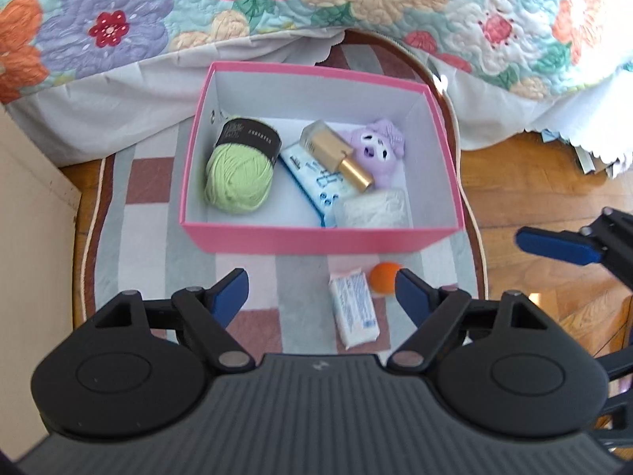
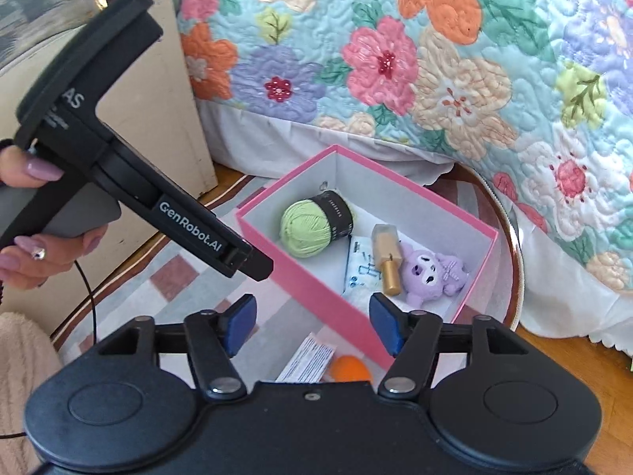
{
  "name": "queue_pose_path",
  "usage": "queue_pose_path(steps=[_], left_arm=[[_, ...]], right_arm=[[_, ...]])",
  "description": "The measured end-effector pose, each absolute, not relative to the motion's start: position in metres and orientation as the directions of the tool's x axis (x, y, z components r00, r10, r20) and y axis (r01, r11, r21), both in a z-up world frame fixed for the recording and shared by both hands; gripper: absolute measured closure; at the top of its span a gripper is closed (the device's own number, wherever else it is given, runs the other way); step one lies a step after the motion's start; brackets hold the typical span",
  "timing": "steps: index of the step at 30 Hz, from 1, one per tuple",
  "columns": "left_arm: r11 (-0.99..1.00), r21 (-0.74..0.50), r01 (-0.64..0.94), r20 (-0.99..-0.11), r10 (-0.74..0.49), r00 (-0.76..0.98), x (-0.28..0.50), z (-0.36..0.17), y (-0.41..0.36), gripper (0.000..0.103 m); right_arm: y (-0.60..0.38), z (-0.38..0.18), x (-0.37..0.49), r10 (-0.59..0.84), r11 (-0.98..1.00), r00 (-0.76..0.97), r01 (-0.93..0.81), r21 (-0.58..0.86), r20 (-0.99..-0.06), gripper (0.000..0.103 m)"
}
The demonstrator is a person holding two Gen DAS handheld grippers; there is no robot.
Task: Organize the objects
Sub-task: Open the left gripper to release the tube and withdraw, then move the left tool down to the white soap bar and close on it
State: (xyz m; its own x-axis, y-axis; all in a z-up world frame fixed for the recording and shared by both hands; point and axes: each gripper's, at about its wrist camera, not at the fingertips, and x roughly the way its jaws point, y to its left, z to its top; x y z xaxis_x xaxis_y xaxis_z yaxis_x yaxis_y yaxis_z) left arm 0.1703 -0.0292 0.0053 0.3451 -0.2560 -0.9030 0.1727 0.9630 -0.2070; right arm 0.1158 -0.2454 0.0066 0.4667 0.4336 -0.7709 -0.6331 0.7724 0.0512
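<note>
both grippers hang over the pink box (image 1: 316, 237)
left gripper (image 1: 321, 291) and right gripper (image 2: 312, 318) jaws wide, holding nothing; green yarn (image 1: 239, 174) lies inside.

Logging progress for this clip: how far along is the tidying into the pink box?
Mostly done: the pink box already holds green yarn, a gold bottle, a purple plush, a blue-printed packet and a white bundle. Nothing is in hand: left gripper and right gripper are both open and empty. Left outside on the rug: a white packet and an orange ball.
</note>
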Motion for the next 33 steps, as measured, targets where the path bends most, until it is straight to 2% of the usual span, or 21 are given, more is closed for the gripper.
queue_pose_path(steps=[3,5,14,25,33], left_arm=[[0.969,-0.18,0.169,-0.91,-0.229,0.346,0.157,-0.002,-0.026,0.021],[0.969,-0.174,0.174,-0.913,-0.225,0.34,0.149,-0.008,-0.025,0.021],[0.969,-0.17,0.177,-0.924,-0.219,0.313,0.121,-0.021,-0.024,0.02],[0.962,-0.146,0.229,-0.926,-0.214,0.311,0.095,-0.027,-0.04,0.016],[0.972,-0.134,0.195,-0.939,-0.188,0.288,0.103,-0.061,-0.049,0.015]], right_arm=[[-0.253,0.006,0.106,0.443,0.802,0.45,-0.586,0.118,-0.776,0.026],[-0.258,0.004,0.099,0.452,0.806,0.427,-0.571,0.154,-0.783,0.026],[-0.265,-0.001,0.07,0.387,0.802,0.433,-0.593,0.066,-0.814,0.016],[-0.254,-0.025,0.055,0.369,0.763,0.408,-0.646,0.021,-0.835,0.015],[-0.244,-0.055,0.056,0.361,0.738,0.447,-0.673,-0.042,-0.818,0.015]])
